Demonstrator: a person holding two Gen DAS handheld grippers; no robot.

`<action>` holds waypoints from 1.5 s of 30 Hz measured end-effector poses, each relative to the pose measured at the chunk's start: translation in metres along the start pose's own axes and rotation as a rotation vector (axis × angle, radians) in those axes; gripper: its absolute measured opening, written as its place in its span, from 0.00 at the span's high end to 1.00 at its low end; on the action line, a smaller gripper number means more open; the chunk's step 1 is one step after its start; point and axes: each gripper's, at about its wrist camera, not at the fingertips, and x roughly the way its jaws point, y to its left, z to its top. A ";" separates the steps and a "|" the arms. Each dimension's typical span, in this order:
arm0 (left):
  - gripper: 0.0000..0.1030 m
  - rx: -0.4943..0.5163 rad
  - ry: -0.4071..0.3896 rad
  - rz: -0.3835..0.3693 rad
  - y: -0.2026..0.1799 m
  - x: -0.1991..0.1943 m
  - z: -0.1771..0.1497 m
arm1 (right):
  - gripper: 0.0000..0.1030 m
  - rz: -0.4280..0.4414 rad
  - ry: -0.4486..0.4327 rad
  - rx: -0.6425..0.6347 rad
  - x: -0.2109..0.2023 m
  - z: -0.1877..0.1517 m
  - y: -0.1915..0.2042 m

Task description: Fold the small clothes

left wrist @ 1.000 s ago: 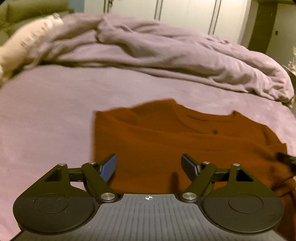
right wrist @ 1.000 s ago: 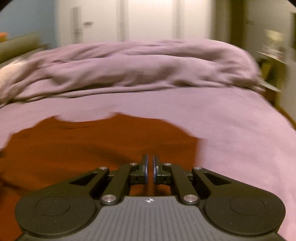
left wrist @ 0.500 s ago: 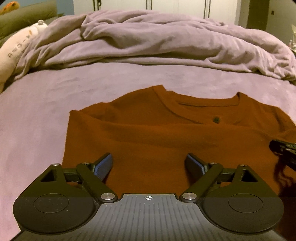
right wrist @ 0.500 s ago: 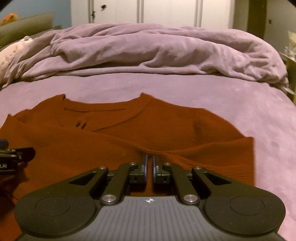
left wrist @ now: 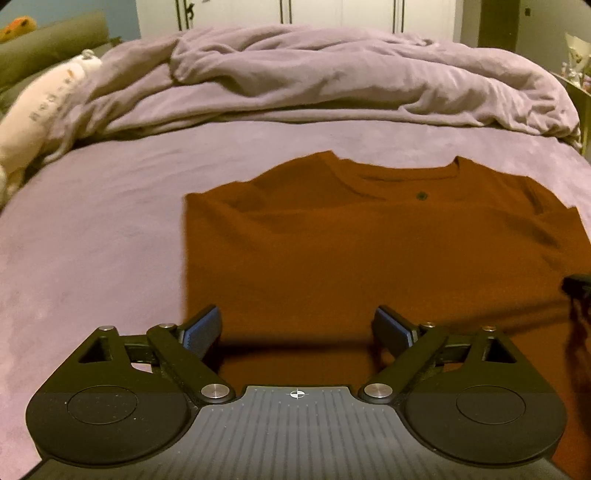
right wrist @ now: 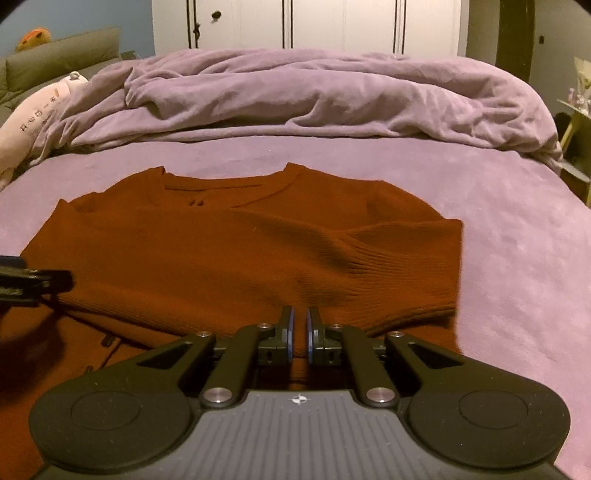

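Observation:
A rust-orange knit sweater [left wrist: 369,258] lies flat on the purple bed sheet [left wrist: 92,240], neckline away from me and a small button below the collar. In the right wrist view the sweater [right wrist: 221,258] has a ribbed edge folded across its right side. My left gripper [left wrist: 295,317] hovers over the sweater's near left part; its jaws are opening wide with nothing between them. My right gripper [right wrist: 299,314] is shut just above the near hem, with no cloth visibly pinched. Each gripper shows at the edge of the other's view: the right gripper [left wrist: 578,286] and the left gripper [right wrist: 37,284].
A crumpled purple duvet [left wrist: 332,81] is heaped across the far side of the bed. A white plush pillow [left wrist: 33,114] lies at the far left by a green cushion [right wrist: 62,59]. White wardrobe doors [right wrist: 306,26] stand behind. A small shelf [right wrist: 576,129] is at the right bed edge.
Both views have steadied and pulled back, so more of the sweater shows. The left jaws have spread wider. The right jaws have stayed shut.

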 end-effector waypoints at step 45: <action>0.41 -0.176 0.266 -0.331 0.115 -0.113 -0.157 | 0.81 0.195 0.268 0.335 -0.175 -0.179 -0.080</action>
